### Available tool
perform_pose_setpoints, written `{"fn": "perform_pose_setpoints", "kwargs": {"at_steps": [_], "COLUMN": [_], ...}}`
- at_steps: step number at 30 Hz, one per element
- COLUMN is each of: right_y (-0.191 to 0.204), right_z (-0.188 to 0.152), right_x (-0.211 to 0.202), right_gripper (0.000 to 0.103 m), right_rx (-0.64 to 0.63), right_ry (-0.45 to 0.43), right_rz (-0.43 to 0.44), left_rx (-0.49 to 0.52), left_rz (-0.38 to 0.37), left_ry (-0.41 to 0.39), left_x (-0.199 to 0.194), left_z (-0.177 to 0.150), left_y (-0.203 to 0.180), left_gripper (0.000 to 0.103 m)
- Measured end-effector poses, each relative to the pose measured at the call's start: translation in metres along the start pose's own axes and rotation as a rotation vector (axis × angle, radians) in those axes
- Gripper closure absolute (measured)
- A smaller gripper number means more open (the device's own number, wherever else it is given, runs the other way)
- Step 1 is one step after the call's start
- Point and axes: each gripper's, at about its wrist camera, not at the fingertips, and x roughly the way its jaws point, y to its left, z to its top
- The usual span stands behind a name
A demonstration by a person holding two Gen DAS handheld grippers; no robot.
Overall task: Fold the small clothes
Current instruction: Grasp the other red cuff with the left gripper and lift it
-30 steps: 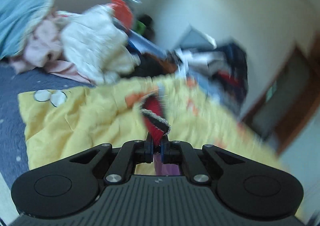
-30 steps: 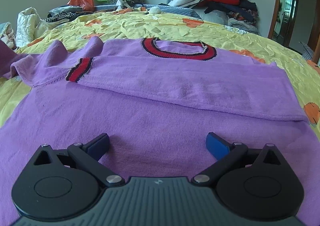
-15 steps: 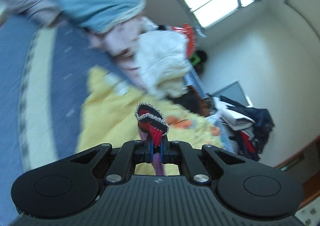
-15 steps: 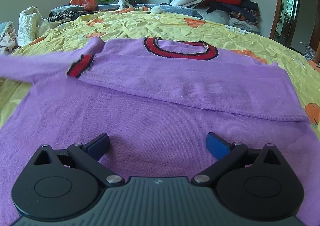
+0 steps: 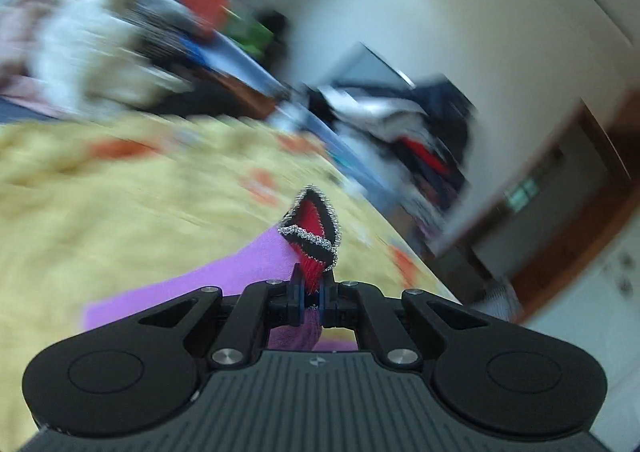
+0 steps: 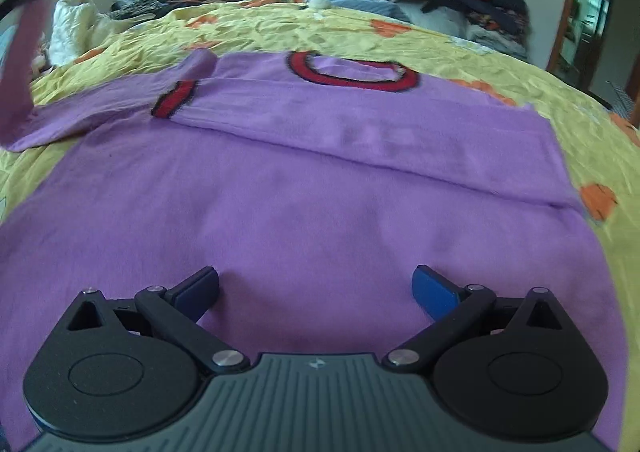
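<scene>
The purple sweater [image 6: 320, 188] lies flat on the bed's yellow sheet [image 6: 400, 40], one sleeve already folded across its chest below the collar [image 6: 352, 72]. A second ago the other sleeve lay slack beside the sweater; now my left claw [image 5: 314, 294], clamped on its red cuff [image 5: 314, 228], has swung it up, ready to fold across. My right claw [image 6: 316, 288] hovers jaws apart over the sweater's hem.
</scene>
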Motion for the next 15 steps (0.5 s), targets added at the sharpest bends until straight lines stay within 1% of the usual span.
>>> {"fn": "perform_pose_setpoints", "kwargs": {"at_steps": [2, 3, 6, 8, 11, 13, 15], "right_y": [-0.009, -0.012, -0.021, -0.026, -0.035, -0.039, -0.042], "right_z": [-0.009, -0.012, -0.017, -0.019, -0.024, -0.027, -0.029], "right_x": [-0.008, -0.010, -0.017, -0.019, -0.022, -0.024, -0.024], "right_gripper": [0.000, 0.000, 0.000, 0.000, 0.000, 0.000, 0.000], "right_rx": [0.017, 0.021, 0.044, 0.055, 0.082, 0.099, 0.109], "right_ry": [-0.012, -0.018, -0.019, -0.012, -0.018, -0.028, -0.040], "right_rz": [-0.004, -0.005, -0.023, -0.032, -0.041, -0.048, -0.052], "left_rx": [0.042, 0.072, 0.094, 0.156, 0.212, 0.247, 0.275], "left_rz": [-0.060, -0.073, -0.125, -0.147, -0.172, -0.190, -0.202], "left_ry": [0.059, 0.079, 0.162, 0.202, 0.275, 0.304, 0.323], "left_x": [0.038, 0.055, 0.102, 0.125, 0.157, 0.174, 0.182], "left_z": [-0.027, -0.043, -0.092, -0.126, -0.173, -0.196, -0.219], "left_y": [-0.044, -0.065, -0.109, -0.141, -0.173, -0.190, -0.205], "left_gripper": [0.097, 0.097, 0.097, 0.097, 0.097, 0.097, 0.097]}}
